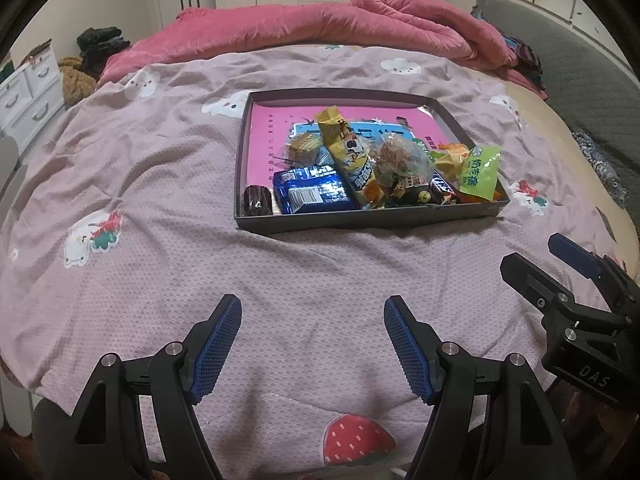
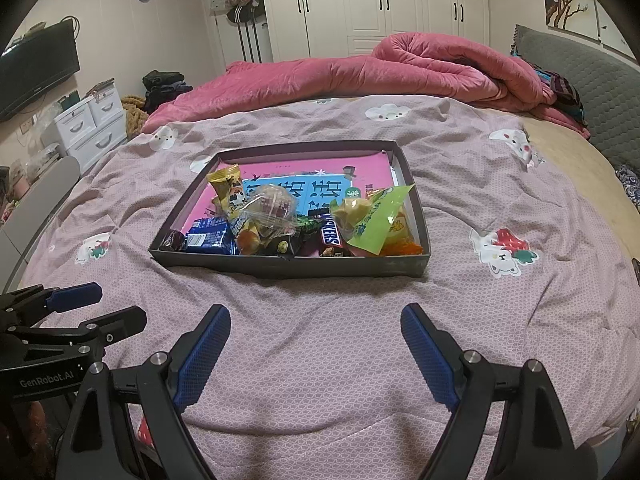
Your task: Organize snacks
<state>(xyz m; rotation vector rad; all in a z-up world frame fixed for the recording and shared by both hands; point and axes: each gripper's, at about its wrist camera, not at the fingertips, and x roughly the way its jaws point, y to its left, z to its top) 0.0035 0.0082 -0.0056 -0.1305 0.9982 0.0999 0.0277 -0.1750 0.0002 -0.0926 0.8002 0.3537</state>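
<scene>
Left gripper (image 1: 313, 312) marked "GenRobot.AI"; Snickers bar (image 2: 332, 234) in box (image 2: 288, 266).

"DAS" stands in white on the black body of the right gripper (image 1: 560, 264); "GenRobot.AI" on the body of the left gripper (image 2: 84, 308); part of "SNICKERS" reads on a brown chocolate bar (image 2: 331, 235) in the tray; the other wrappers' print is illegible.
</scene>
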